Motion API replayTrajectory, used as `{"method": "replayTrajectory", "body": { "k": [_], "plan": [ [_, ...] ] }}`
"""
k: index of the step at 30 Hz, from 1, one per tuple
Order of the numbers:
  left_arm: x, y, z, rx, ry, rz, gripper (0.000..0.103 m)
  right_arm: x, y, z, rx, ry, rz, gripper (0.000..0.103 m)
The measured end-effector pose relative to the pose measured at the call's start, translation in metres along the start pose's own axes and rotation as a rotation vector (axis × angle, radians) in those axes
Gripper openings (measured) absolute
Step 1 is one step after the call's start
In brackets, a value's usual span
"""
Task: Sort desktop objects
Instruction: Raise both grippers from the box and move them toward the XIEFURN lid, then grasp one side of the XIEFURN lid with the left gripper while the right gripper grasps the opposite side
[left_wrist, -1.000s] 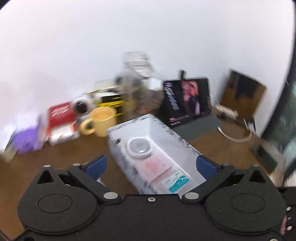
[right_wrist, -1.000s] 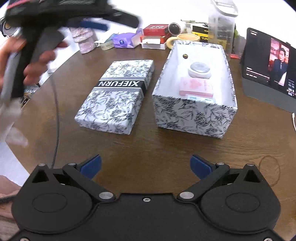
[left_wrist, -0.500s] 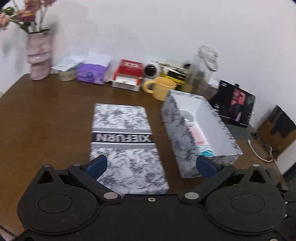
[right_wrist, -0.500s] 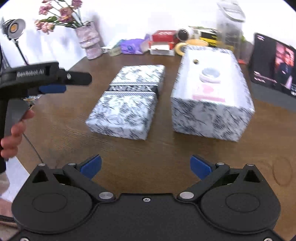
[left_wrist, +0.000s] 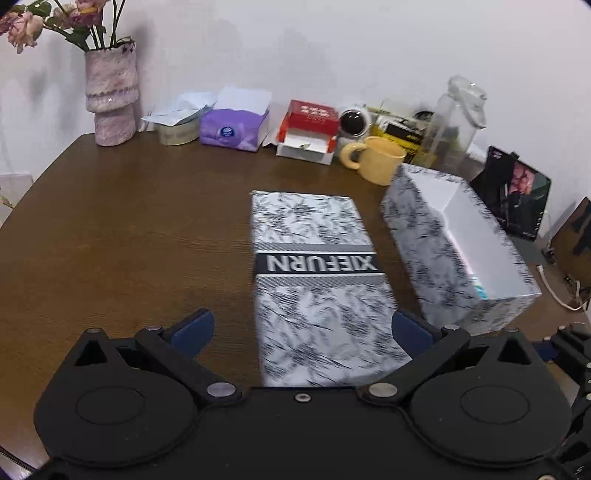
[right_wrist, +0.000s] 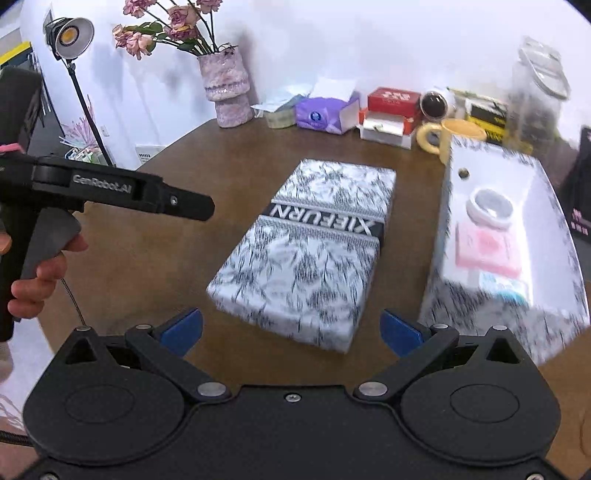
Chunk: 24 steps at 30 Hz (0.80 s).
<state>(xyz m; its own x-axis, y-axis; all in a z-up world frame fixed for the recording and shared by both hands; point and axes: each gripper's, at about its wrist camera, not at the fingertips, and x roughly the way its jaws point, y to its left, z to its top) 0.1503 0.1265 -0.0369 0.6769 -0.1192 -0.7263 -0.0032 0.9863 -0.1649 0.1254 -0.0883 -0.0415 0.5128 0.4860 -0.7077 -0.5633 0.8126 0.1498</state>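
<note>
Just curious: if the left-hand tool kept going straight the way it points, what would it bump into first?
Most likely the patterned lid, lying between the open jaws of the left gripper; how high the jaws sit above it is unclear.

The left gripper (left_wrist: 303, 328) has swung, seemingly lower, over the lid (left_wrist: 317, 280).

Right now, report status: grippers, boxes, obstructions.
Left gripper open, empty; right gripper open, empty. XIEFURN lid lies on table beside open patterned box, apart. Nothing on the lid.
</note>
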Motion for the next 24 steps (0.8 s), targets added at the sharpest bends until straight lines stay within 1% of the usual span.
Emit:
{"method": "replayTrajectory", "body": {
  "k": [4,8,9,12,15,19,21,24],
  "plan": [
    [0.021,0.018,0.012,0.053,0.036,0.011,0.103,0.026,0.005,0.013,-0.035,-0.002,-0.032,0.103],
    [0.045,0.031,0.022,0.103,0.067,0.016,0.103,0.055,0.001,0.024,-0.031,0.027,-0.043,0.103],
    [0.050,0.034,0.024,0.110,0.076,0.011,0.103,0.064,-0.002,0.026,-0.021,0.042,-0.043,0.103],
    [0.073,0.042,0.028,0.123,0.129,-0.039,0.103,0.088,-0.011,0.029,0.017,0.086,-0.035,0.103],
    [0.095,0.043,0.028,0.129,0.170,-0.078,0.103,0.107,-0.014,0.032,-0.013,0.098,-0.048,0.103],
    [0.114,0.043,0.030,0.084,0.169,-0.085,0.103,0.127,-0.022,0.035,-0.011,0.131,-0.074,0.103],
    [0.122,0.044,0.030,0.049,0.179,-0.098,0.103,0.136,-0.025,0.036,-0.003,0.145,-0.081,0.103],
    [0.134,0.044,0.029,0.017,0.210,-0.123,0.103,0.143,-0.030,0.034,0.037,0.143,-0.072,0.103]
  ]
}}
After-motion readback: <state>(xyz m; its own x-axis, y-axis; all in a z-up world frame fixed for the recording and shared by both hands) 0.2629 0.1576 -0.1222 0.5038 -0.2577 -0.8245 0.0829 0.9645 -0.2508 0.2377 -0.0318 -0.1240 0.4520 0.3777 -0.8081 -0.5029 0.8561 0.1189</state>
